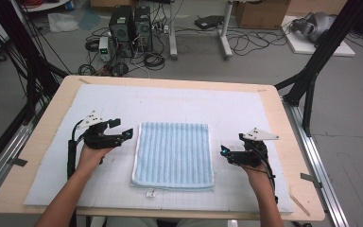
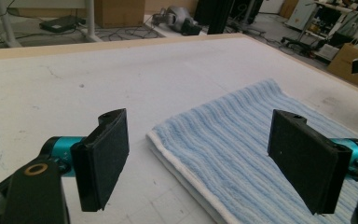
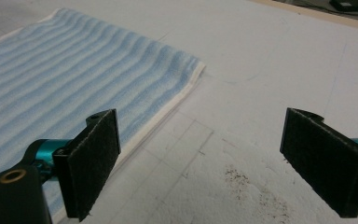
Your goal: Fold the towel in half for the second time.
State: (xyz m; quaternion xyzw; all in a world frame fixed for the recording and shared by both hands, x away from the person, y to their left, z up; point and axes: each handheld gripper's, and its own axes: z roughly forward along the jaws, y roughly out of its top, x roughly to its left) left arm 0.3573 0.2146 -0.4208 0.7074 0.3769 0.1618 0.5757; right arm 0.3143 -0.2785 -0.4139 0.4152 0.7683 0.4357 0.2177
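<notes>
A folded blue-and-white striped towel [image 1: 173,155] lies flat in the middle of the white mat [image 1: 170,106]. My left gripper [image 1: 127,131] hovers just off the towel's upper left corner, jaws wide open and empty. In the left gripper view the towel [image 2: 256,154] lies beyond the gripper [image 2: 209,163], partly under its right jaw. My right gripper [image 1: 224,151] sits just off the towel's right edge, also open and empty. In the right gripper view the towel [image 3: 70,70] stretches away on the left, its white hem beside the left jaw of the gripper [image 3: 209,163].
The mat covers a light wooden table [image 1: 293,142]. A small white tag [image 1: 150,193] lies near the towel's front edge. Dark specks [image 3: 256,191] dot the mat near the right gripper. Black frame posts, computers and cables stand on the floor beyond the table.
</notes>
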